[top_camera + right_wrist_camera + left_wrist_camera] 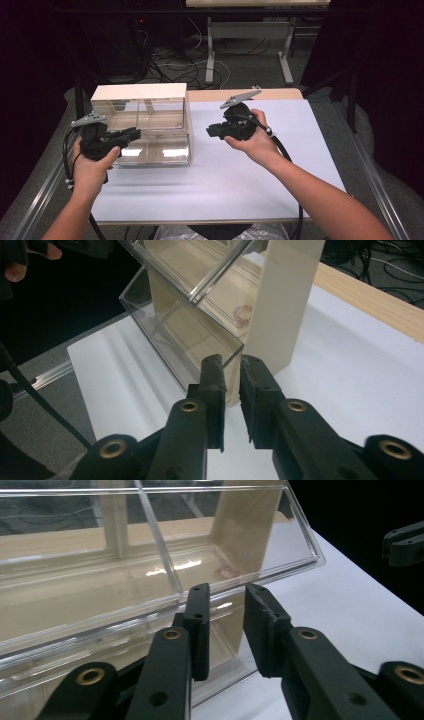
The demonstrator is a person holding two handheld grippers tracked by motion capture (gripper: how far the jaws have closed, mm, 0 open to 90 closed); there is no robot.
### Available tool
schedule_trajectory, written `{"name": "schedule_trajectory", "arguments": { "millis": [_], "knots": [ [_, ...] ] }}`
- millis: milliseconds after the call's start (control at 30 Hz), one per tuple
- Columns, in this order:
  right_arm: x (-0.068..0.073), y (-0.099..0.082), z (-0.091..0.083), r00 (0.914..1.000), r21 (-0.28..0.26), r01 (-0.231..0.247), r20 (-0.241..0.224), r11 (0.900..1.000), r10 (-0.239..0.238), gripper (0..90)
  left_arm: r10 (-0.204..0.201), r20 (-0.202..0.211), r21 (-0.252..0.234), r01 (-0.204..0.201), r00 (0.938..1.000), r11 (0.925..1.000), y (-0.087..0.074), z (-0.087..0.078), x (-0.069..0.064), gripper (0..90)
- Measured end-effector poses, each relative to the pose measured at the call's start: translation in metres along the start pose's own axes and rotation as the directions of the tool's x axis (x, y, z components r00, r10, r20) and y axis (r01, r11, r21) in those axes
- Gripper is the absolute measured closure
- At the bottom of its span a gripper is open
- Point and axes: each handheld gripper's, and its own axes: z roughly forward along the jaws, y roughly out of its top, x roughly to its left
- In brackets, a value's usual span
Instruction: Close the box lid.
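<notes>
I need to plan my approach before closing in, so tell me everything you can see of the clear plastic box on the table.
The clear plastic box looks like rigid acrylic with pale wood-coloured back and end panels and a flat pale top. A clear divider splits the inside into compartments; a small pinkish ring-like item lies on its floor, otherwise it looks empty. It stands upright on the white table sheet, at the far left. The left gripper hovers at its front wall, jaws slightly apart; whether they touch is unclear.

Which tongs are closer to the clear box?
The left tongs: their tips overlap the clear box at its front left, while the right tongs hover over the white mat beside it.
</notes>
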Motion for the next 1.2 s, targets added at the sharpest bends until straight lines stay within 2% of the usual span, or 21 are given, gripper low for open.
{"name": "schedule_trajectory", "arguments": {
  "millis": [33, 67, 167, 300, 500, 633, 733, 967, 1133, 1200],
  "knots": [
    [-0.001, -0.003, -0.002, 1.0000, -0.019, -0.001, 0.000, 0.9998, 0.001, 78.4, 0.008, 0.002, 0.001, -0.008, 1.0000, 1.0000, 0.000, 0.001, -0.001, 71.3],
    [-0.001, -0.005, -0.004, 1.0000, -0.012, -0.006, 0.002, 0.9999, 0.006, 77.3, 0.009, 0.007, 0.002, -0.009, 0.9999, 1.0000, -0.001, 0.002, -0.003, 70.5],
    [-0.004, -0.014, -0.010, 0.9999, -0.031, 0.006, 0.011, 0.9995, -0.006, 72.9, 0.018, 0.022, -0.001, -0.018, 0.9996, 0.9998, -0.003, 0.005, -0.008, 67.5],
    [-0.008, -0.027, -0.016, 0.9999, -0.050, -0.004, 0.016, 0.9987, 0.005, 69.3, 0.032, 0.036, 0.004, -0.033, 0.9988, 0.9995, -0.006, 0.011, -0.013, 63.7],
    [-0.017, -0.052, -0.026, 0.9990, -0.078, -0.009, 0.044, 0.9969, 0.013, 60.0, 0.027, 0.052, -0.008, -0.027, 0.9983, 0.9996, -0.013, 0.017, -0.017, 55.8],
    [-0.024, -0.069, -0.031, 0.9970, -0.072, -0.032, 0.069, 0.9969, 0.037, 53.5, 0.031, 0.056, -0.011, -0.030, 0.9980, 0.9995, -0.020, 0.022, -0.018, 49.7],
    [-0.027, -0.081, -0.033, 0.9950, -0.080, -0.031, 0.092, 0.9963, 0.039, 49.8, 0.025, 0.061, -0.016, -0.024, 0.9978, 0.9996, -0.026, 0.027, -0.018, 47.2],
    [-0.034, -0.106, -0.041, 0.9875, -0.105, -0.051, 0.144, 0.9932, 0.065, 43.8, 0.012, 0.059, -0.016, -0.011, 0.9982, 0.9998, -0.039, 0.035, -0.018, 42.2],
    [-0.042, -0.122, -0.048, 0.9780, -0.124, -0.079, 0.183, 0.9891, 0.101, 39.7, 0.021, 0.051, -0.021, -0.020, 0.9985, 0.9996, -0.049, 0.042, -0.016, 38.8],
    [-0.047, -0.127, -0.050, 0.9731, -0.134, -0.076, 0.206, 0.9881, 0.103, 38.6, 0.024, 0.045, -0.025, -0.023, 0.9987, 0.9994, -0.054, 0.045, -0.016, 37.4]
  ]
}}
